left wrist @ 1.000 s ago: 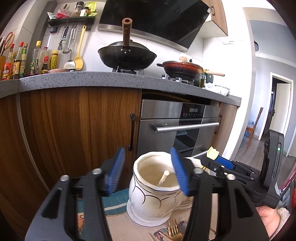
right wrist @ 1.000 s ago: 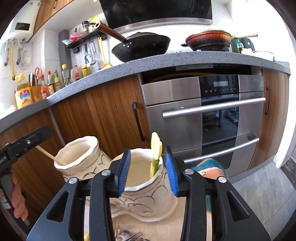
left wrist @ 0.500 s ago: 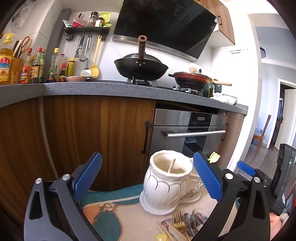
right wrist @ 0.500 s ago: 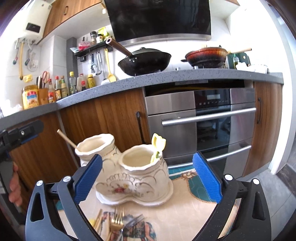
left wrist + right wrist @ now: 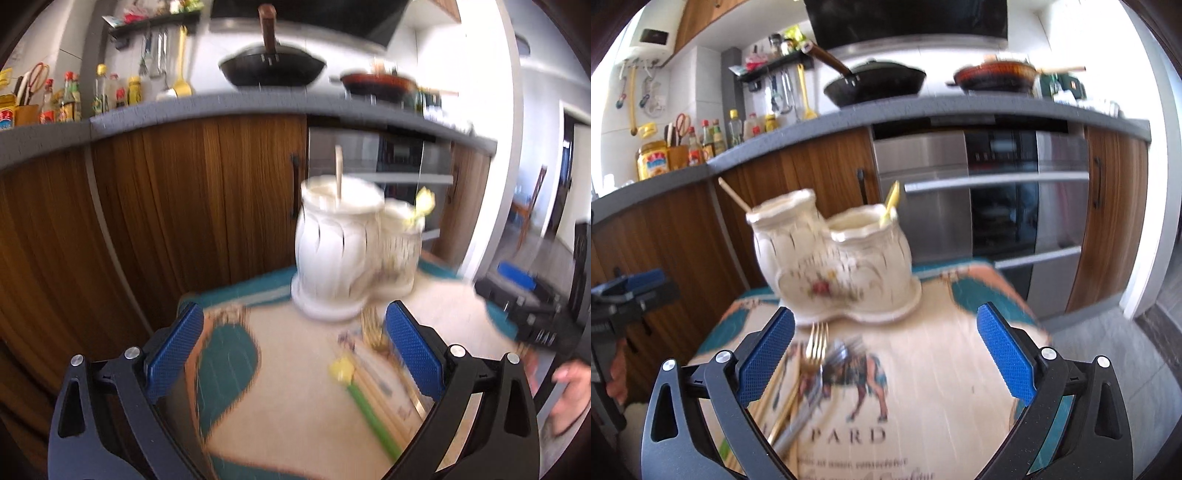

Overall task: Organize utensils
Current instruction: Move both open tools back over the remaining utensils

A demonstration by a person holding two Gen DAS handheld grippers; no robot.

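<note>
A cream double-pot ceramic holder [image 5: 831, 266] [image 5: 343, 254] stands at the far end of a small cloth-covered table [image 5: 942, 369]. A wooden stick [image 5: 733, 194] leans in its left pot and a yellow-tipped utensil [image 5: 890, 203] in its right pot. On the cloth in front lie a gold fork [image 5: 812, 350], silver forks, chopsticks and a green-handled yellow-tipped utensil [image 5: 364, 402]. My left gripper [image 5: 295, 354] is open, empty, held back from the holder above the cloth. My right gripper [image 5: 886, 354] is open and empty too, with the forks near its left finger.
Wooden cabinets [image 5: 147, 221] and a steel oven [image 5: 997, 206] stand right behind the table. The counter [image 5: 923, 110] above carries a black wok, a red pan and bottles. A person's hand [image 5: 569, 391] shows at the right edge of the left wrist view.
Both grippers went from narrow jaws over the holder's pots to wide open. Both pulled back and dipped, so the loose utensils on the cloth now show.
</note>
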